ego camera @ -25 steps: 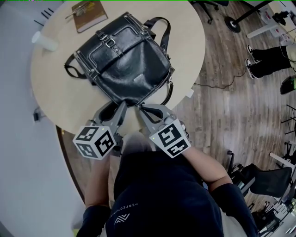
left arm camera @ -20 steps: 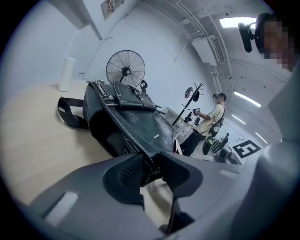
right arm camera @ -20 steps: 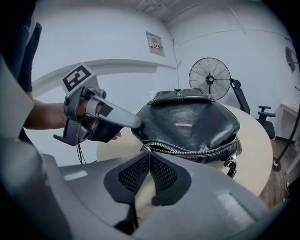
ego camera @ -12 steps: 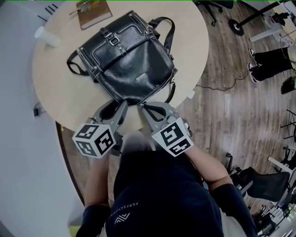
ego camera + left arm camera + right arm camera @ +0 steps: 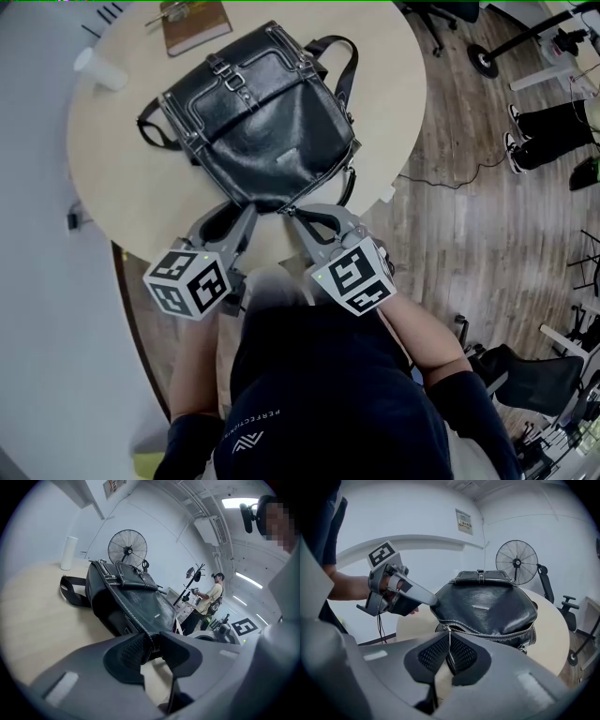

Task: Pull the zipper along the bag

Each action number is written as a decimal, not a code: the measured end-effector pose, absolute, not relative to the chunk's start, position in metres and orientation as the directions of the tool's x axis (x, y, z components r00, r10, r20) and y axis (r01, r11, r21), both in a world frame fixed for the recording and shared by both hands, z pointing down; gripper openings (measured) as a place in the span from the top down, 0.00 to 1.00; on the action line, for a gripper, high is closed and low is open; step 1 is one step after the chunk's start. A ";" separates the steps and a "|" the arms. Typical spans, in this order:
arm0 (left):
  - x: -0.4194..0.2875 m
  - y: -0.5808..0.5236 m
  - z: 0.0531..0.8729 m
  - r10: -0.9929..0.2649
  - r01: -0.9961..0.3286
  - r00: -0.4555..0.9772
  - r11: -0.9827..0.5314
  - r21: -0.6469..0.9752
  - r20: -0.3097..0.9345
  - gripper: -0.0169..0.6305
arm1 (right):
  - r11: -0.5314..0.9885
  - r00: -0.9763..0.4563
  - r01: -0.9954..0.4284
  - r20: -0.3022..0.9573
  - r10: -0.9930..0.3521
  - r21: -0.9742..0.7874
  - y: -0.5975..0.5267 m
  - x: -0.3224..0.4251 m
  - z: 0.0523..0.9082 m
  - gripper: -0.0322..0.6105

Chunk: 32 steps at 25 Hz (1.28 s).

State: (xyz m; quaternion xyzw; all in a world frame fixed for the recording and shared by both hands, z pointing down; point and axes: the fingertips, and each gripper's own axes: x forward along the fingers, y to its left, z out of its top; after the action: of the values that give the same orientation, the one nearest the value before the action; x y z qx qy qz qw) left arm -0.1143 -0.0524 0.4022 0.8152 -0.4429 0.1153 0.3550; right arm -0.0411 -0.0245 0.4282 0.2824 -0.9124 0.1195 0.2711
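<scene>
A black leather bag (image 5: 258, 112) lies on the round table (image 5: 112, 192), its zippered side towards me. My left gripper (image 5: 240, 210) is at the bag's near corner. In the left gripper view its jaws (image 5: 150, 646) clamp the bag's stitched edge (image 5: 149, 639), having just closed slightly further on it. My right gripper (image 5: 292, 215) is right beside it, shut on the thin metal zipper pull (image 5: 449, 641). The pull hangs from the slider (image 5: 446, 628) at the left end of the zipper (image 5: 487, 634). The bag (image 5: 487, 604) fills that view, and the left gripper (image 5: 396, 592) shows to its left.
A brown book (image 5: 195, 23) and a white cup (image 5: 98, 70) sit at the table's far side. A standing fan (image 5: 127, 550) is behind the bag. A person (image 5: 208, 597) stands beyond the table. Wooden floor, chairs and someone's legs (image 5: 553, 127) are to the right.
The right gripper has rolled slightly about its own axis while staying at the bag's corner. The left gripper and the bag have kept their places.
</scene>
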 end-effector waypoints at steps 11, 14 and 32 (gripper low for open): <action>-0.114 -0.051 0.402 -0.652 -0.817 0.563 -0.350 0.458 0.507 0.81 | 0.835 -0.693 -0.548 0.581 -0.426 -0.041 -0.027 -0.036 0.431 0.93; -0.111 -0.050 0.401 -0.657 -0.823 0.560 -0.373 0.428 0.505 0.78 | 0.834 -0.703 -0.547 0.581 -0.411 -0.072 -0.025 -0.038 0.433 0.93; -0.093 -0.053 0.391 -0.684 -0.859 0.510 -0.439 0.265 0.522 0.83 | 0.828 -0.732 -0.543 0.561 -0.386 -0.138 -0.027 -0.040 0.428 0.93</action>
State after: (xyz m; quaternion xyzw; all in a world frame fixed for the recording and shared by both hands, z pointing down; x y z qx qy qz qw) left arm -0.0934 -0.0532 0.3905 0.8307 -0.4643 0.1714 0.2551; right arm -0.0395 -0.0268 0.4278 0.2528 -0.9188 0.1481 0.2646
